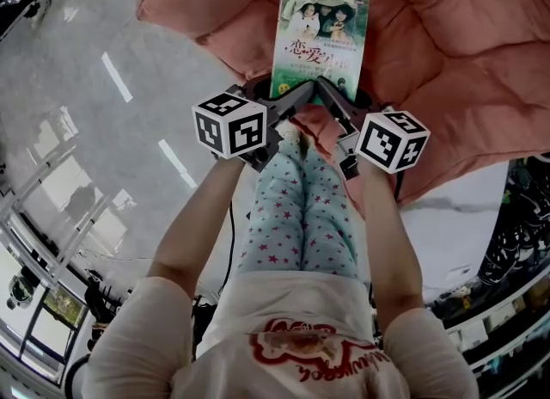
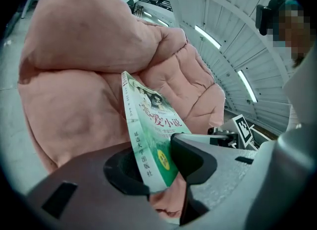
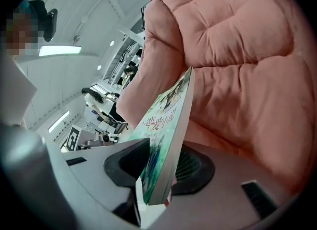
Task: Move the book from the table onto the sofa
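The book [image 1: 320, 40] is a slim green paperback. Its cover shows two figures under a pale hat, a red title in Chinese characters and a round yellow sticker near the bottom. It lies cover up, its top edge toward 12 o'clock and its near edge toward 6. That near edge is clamped at its two corners by the left gripper [image 2: 153, 167] and the right gripper [image 3: 158, 167]. Beneath it, the quilted pink sofa [image 1: 430, 36] spreads from 11 round to 3 o'clock. Whether they touch cannot be told.
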Available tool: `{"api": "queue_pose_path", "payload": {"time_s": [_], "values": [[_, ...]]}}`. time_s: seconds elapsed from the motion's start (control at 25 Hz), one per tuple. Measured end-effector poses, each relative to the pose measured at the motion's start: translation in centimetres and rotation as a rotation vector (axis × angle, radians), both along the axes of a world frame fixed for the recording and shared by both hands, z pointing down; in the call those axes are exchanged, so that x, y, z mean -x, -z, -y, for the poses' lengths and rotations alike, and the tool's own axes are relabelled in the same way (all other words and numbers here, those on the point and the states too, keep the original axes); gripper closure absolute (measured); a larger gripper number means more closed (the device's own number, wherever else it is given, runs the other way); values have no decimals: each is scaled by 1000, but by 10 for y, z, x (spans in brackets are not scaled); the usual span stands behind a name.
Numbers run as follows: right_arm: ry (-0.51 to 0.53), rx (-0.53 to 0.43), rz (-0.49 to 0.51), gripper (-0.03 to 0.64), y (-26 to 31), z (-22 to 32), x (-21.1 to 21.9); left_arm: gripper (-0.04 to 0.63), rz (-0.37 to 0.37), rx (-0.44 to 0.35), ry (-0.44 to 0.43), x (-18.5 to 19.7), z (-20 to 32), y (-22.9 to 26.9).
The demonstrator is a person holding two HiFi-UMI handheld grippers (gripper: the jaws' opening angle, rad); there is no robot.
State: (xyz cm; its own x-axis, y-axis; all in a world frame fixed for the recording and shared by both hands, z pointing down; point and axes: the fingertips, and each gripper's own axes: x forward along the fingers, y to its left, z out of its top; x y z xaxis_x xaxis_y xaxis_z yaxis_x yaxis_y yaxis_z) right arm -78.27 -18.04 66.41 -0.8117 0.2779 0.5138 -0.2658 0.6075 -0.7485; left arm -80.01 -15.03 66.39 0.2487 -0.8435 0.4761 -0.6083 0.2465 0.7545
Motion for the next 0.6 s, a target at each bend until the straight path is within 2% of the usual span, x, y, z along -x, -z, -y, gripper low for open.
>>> {"api": "queue_pose_path", "payload": {"time_s": [0.28,0.6], "values": [[-12,27,-52,495,-28,-1,-2,449,-25,29,-16,-1,-1,-27],[-10,43,-105,495,-47,-2,-1,449,-15,64,-32,0,-1,-45]]}}
